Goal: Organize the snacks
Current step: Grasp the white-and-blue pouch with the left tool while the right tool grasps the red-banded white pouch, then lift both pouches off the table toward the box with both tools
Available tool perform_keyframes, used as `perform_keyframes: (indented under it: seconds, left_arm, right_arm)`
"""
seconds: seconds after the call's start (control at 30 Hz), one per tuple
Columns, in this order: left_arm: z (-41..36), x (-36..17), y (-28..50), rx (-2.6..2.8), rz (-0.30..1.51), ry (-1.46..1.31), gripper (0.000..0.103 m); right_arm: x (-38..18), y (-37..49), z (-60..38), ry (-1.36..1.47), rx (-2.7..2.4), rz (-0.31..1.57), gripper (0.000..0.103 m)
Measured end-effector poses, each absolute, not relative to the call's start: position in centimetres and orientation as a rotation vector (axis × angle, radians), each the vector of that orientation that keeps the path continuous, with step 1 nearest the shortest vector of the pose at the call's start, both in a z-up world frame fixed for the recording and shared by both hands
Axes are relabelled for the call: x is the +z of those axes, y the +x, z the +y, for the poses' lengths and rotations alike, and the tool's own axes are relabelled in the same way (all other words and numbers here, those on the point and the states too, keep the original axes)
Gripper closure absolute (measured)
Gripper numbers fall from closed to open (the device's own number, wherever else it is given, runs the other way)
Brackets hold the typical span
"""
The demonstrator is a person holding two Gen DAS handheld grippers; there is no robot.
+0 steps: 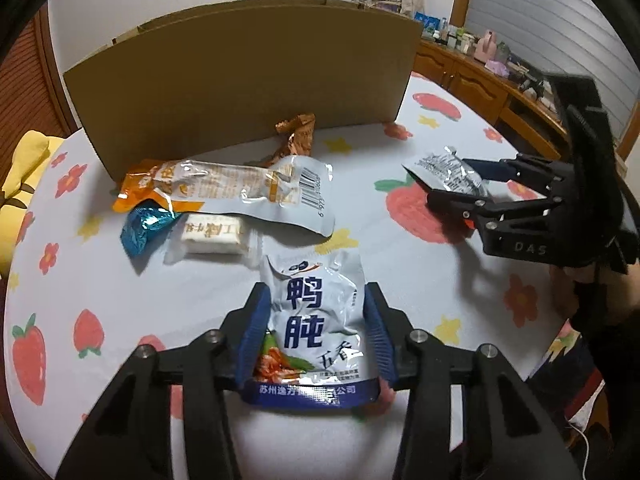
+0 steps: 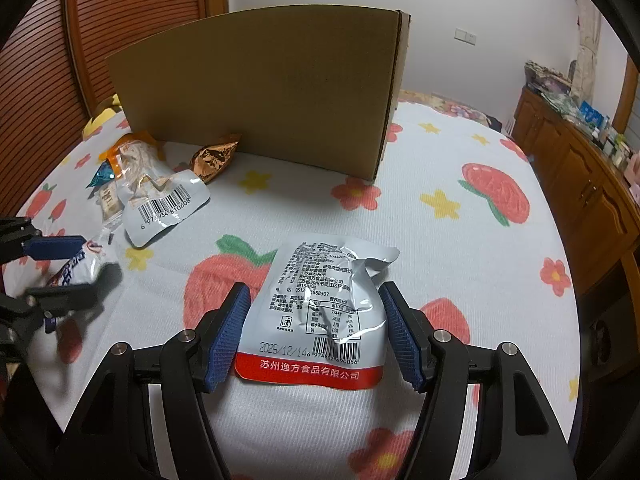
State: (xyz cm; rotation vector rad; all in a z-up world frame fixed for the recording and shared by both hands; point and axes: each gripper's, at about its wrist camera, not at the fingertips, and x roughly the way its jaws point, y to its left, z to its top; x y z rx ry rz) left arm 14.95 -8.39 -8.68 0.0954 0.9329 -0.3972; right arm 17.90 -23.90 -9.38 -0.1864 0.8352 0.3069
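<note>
On the bed sheet [image 2: 400, 216], printed with strawberries, flowers and stars, the biggest thing is a plain cardboard box [image 1: 244, 80], standing upright at the far side with its broad brown wall facing both cameras. Next in size, a long orange-and-silver snack bag [image 1: 236, 192] lies flat in front of the box's left end, barcode end toward the middle of the bed. Nearer the cameras, the left gripper [image 1: 318, 294] has its blue pads pressed against both sides of a white pouch with bold blue characters [image 1: 316, 316], so it is grasping that pouch, which bows between the pads just above the sheet. To the right, well apart from the heap, the right gripper [image 2: 316, 292] straddles a silver pouch with a red bottom band [image 2: 320, 304], printed back upward with a date and barcode; its right pad meets the pouch's edge and the left one sits at or just off the other edge, so whether it is gripping I cannot tell for certain, though the pouch looks pinched and crumpled between them. Smaller pieces cluster under the long bag: a clear-wrapped pale bar [image 1: 212, 236], just beside it a crinkled blue foil packet [image 1: 142, 226], and, behind the long bag against the box's foot, a copper foil candy [image 1: 296, 136].
</note>
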Motion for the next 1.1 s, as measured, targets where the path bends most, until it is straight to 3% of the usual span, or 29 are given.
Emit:
perform_keyframes:
  seconds: [0.23, 0.53, 0.77, 1.1]
  left_arm:
    - [-8.2, -8.7, 14.9, -0.406, 0.932, 0.090, 0.058]
    - [-8.5, -9.2, 15.4, -0.411, 0.969, 0.094, 0.040]
    - [-8.6, -9.3, 15.6, -0.399, 0.940, 0.128, 0.050]
    - [-7.8, -8.9, 14.6, -0.397, 0.904, 0.096, 0.051]
  right_arm:
    - [-9.4, 17.9, -23.9, -0.186, 0.307, 0.835, 0.036]
    - [-9.4, 17.9, -23.9, -0.186, 0.306, 0.835, 0.036]
    - [-9.4, 17.9, -23.9, -0.185, 0.307, 0.834, 0.036]
    - [-9.4, 17.9, -23.9, -0.185, 0.306, 0.835, 0.036]
